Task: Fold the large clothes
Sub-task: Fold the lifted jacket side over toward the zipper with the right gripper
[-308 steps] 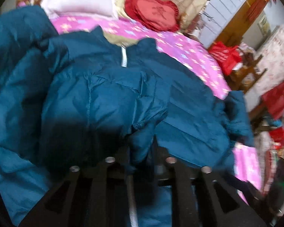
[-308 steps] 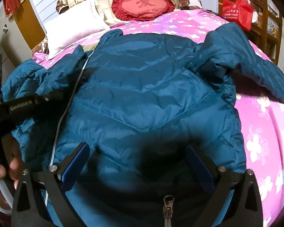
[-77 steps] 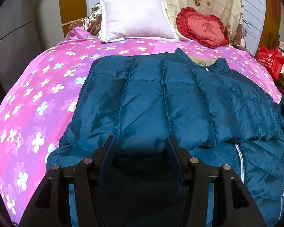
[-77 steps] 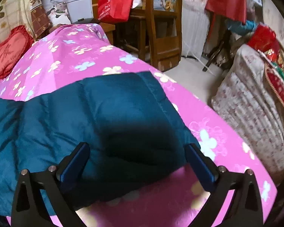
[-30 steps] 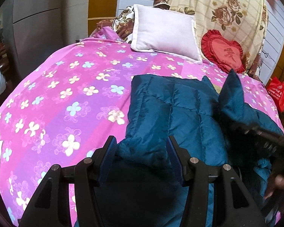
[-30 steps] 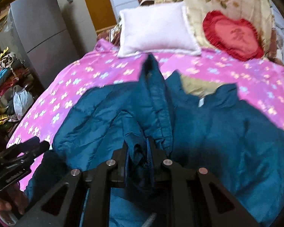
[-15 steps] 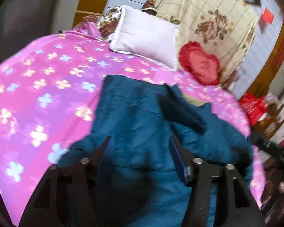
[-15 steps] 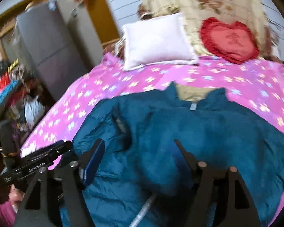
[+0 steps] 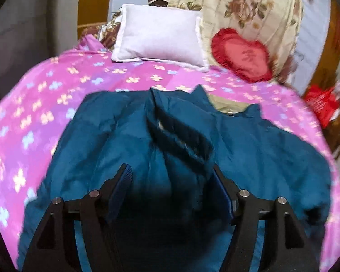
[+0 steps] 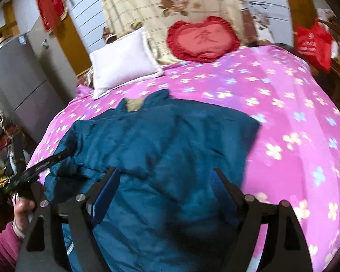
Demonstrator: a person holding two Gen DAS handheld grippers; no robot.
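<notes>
A dark teal quilted down jacket point(image 9: 133, 136) lies spread on a bed covered by a pink bedspread point(image 9: 34, 104) printed with small flowers. Its collar end points toward the head of the bed, where a beige lining shows at the neck. One sleeve point(image 9: 181, 133) is folded across the body of the jacket and lies diagonally on top of it, slightly blurred.

The left gripper point(image 9: 172, 179) hangs just above the near part of the jacket. Its jaws have just been opening and now stand released, with jacket fabric below and between them but not pinched. The right gripper point(image 10: 165, 181) is likewise over the near edge of the jacket. Its jaws have just been opening and are spread wide, gripping nothing.

In the right wrist view, a hand point(image 10: 22, 213) in a pink sleeve point(image 10: 0, 247) holds the left gripper at the left edge of the picture, beside the jacket's side.

At the head of the bed, a white pillow point(image 9: 161, 36) sits beside a red heart-shaped cushion point(image 9: 242, 54), both in front of a cream floral quilt point(image 9: 244, 4). A red bag point(image 10: 312, 43) stands to the right of the bed, and a grey cabinet point(image 10: 18, 81) to the left.
</notes>
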